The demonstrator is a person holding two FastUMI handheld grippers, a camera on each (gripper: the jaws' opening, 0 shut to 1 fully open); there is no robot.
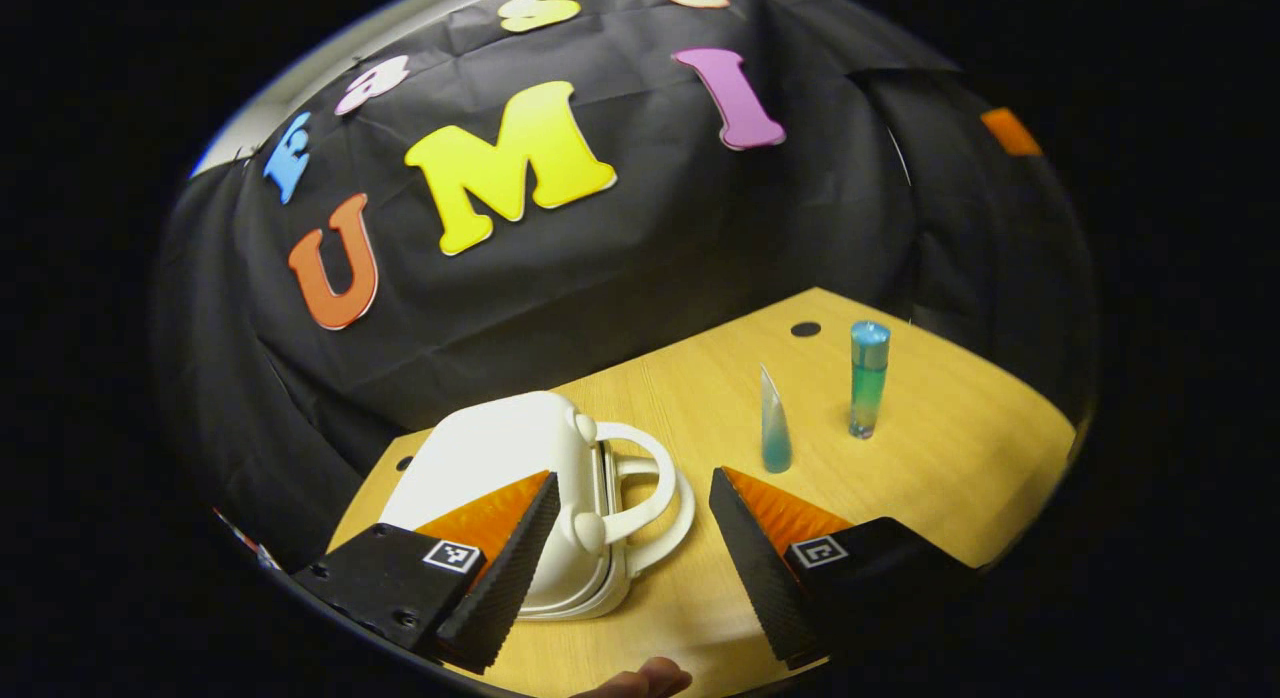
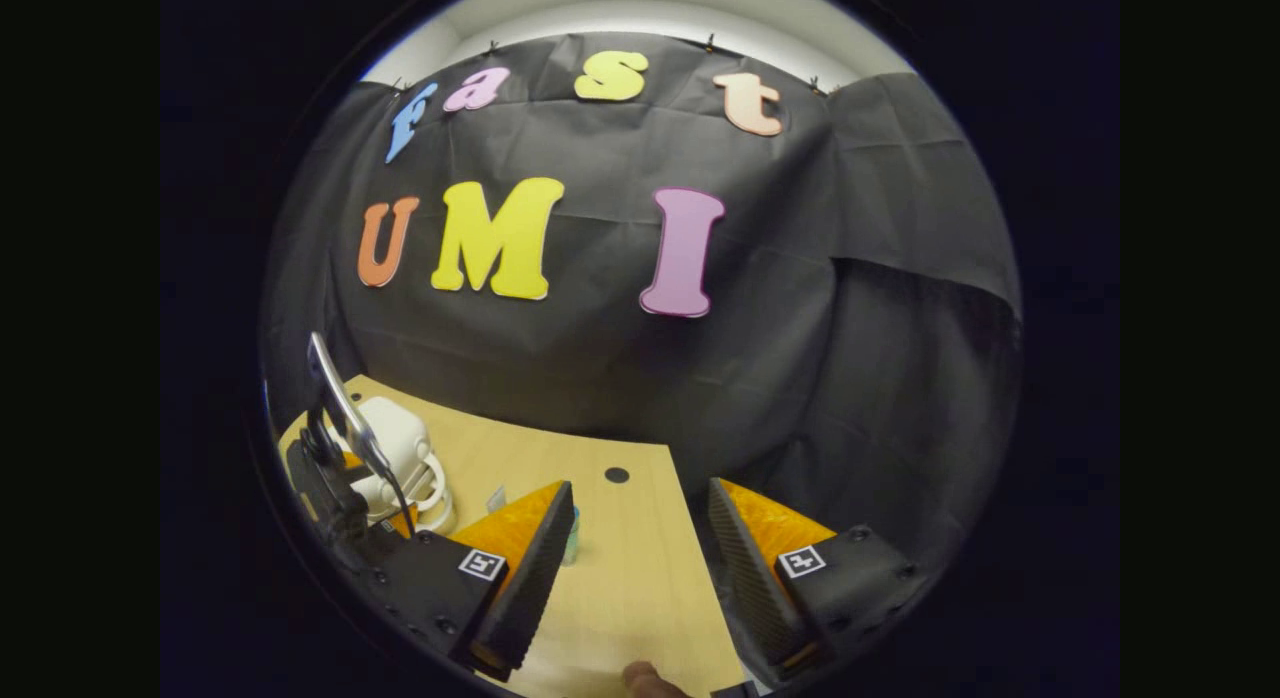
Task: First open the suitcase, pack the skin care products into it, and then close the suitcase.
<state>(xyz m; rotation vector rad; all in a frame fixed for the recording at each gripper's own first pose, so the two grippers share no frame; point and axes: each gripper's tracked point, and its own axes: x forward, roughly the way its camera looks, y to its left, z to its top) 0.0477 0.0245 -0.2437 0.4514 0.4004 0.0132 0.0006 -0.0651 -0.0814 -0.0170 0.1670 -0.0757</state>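
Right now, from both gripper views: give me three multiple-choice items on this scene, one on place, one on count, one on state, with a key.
1. Place: which side of the suitcase are the products on, in the left gripper view?
A. Its right
B. Its left
C. On top of it

2. Count: how many products stand on the table?
A. One
B. Two
C. Four

3. State: how is the suitcase?
A. Lid up
B. Closed, handles together
C. Tipped off the table

Key:
1 A: the tube and the bottle stand on bare table to the right of the case.
2 B: only the tube and the bottle are there, both upright.
3 B: the two halves meet along the seam. The left gripper and the right gripper are open, holding nothing.
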